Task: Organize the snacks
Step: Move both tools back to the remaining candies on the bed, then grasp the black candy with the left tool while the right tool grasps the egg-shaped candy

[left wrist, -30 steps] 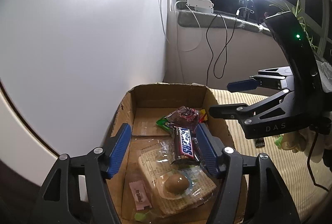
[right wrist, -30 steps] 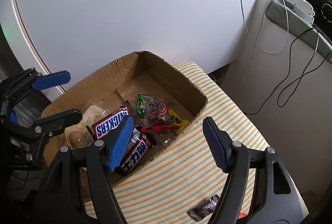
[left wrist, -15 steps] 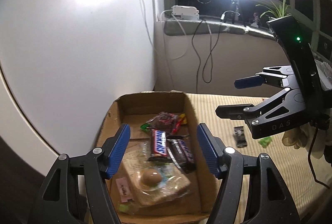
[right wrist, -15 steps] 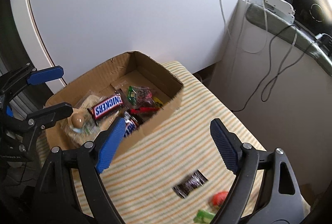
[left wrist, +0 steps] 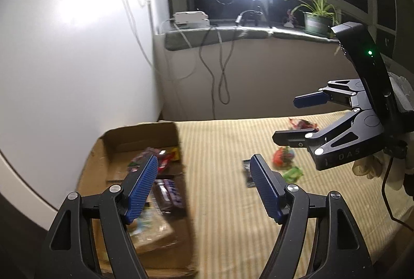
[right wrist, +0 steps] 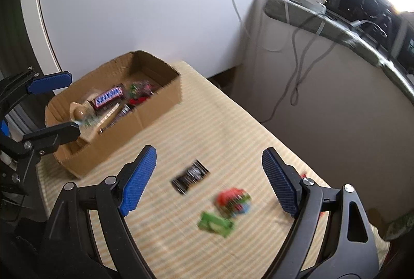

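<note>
Grippers, two, hand-held, both empty. Right gripper (right wrist: 208, 180): fingers spread wide, hanging above the striped tablecloth (right wrist: 196, 129) with the loose snacks framed below and between them. Left gripper (left wrist: 204, 187): fingers likewise spread, poised over the near right wall of the cardboard box (right wrist: 155, 108), nothing pinched.

Loose items, on the cloth, nearest the right gripper:
- green wrapper (right wrist: 215, 224), flat, closest in.
- red-and-green candy (right wrist: 233, 201), blurred, just beside the green wrapper.
- black sachet (right wrist: 190, 176), flat, a little apart from the other two, on the box side.
- red-tinted wrapper (left wrist: 301, 123), farther along the cloth, seen only from the left wrist view; type cannot be told.

Box, beyond the loose items, open-topped, at the far left corner of the table against the white panel (right wrist: 129, 7). Contents: Snickers bar (right wrist: 108, 97), a second dark bar (right wrist: 121, 111), a brown egg-shaped item in clear wrap (right wrist: 79, 112), mixed small sweets at the far end.

Step in hand, by judgement: between placements, right gripper reaching for a next piece. Task part done; at least four pieces remain outside.

Next move calls for: lowering over one flat item, most likely the black sachet, and closing low against the cloth, since thin wrappers offer little edge to catch.
</note>
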